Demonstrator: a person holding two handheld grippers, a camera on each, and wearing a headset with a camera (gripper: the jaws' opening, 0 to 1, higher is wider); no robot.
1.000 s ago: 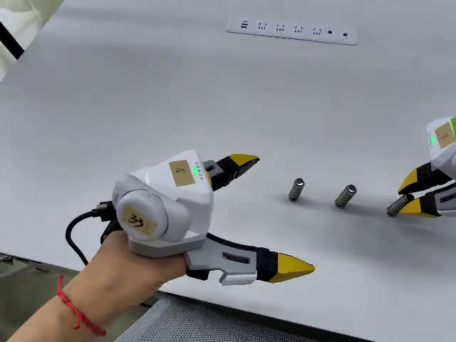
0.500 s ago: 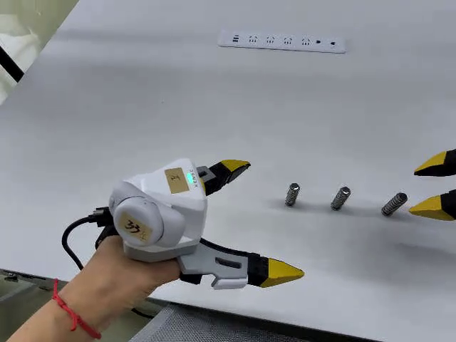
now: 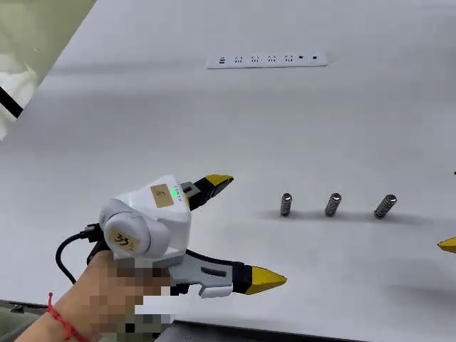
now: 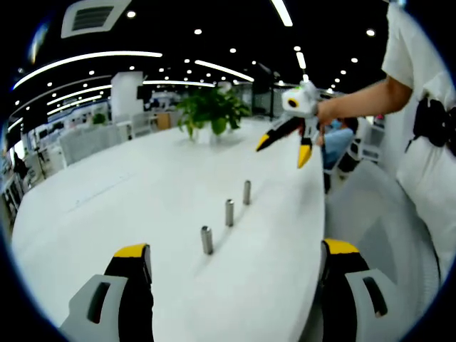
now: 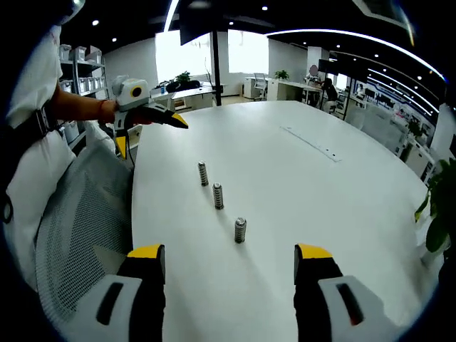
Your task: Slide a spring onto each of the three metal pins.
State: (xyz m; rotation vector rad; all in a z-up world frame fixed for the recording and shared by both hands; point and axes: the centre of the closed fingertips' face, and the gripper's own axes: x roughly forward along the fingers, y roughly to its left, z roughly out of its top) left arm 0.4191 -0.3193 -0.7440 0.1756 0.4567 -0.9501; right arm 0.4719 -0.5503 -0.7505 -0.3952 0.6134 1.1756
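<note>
Three upright metal pins stand in a row on the white table, each wrapped in a coiled spring: left pin (image 3: 286,204), middle pin (image 3: 333,204), right pin (image 3: 385,206). My left gripper (image 3: 244,230) is open and empty, to the left of the row. In the left gripper view the pins (image 4: 229,212) run away between the wide jaws, and my right gripper (image 4: 296,128) hangs open beyond them. One yellow fingertip (image 3: 449,244) of the right gripper shows at the right edge. In the right gripper view its jaws stand wide apart before the pins (image 5: 218,195).
A white power strip (image 3: 267,60) lies at the far side of the table (image 3: 142,121). A grey mesh chair (image 5: 78,235) stands by the near table edge. A potted plant (image 4: 210,110) stands at the table's far end.
My right gripper has let go of the rightmost spring, which now stands upright, and drawn away to the right. The left gripper stays open; the head camera has shifted.
</note>
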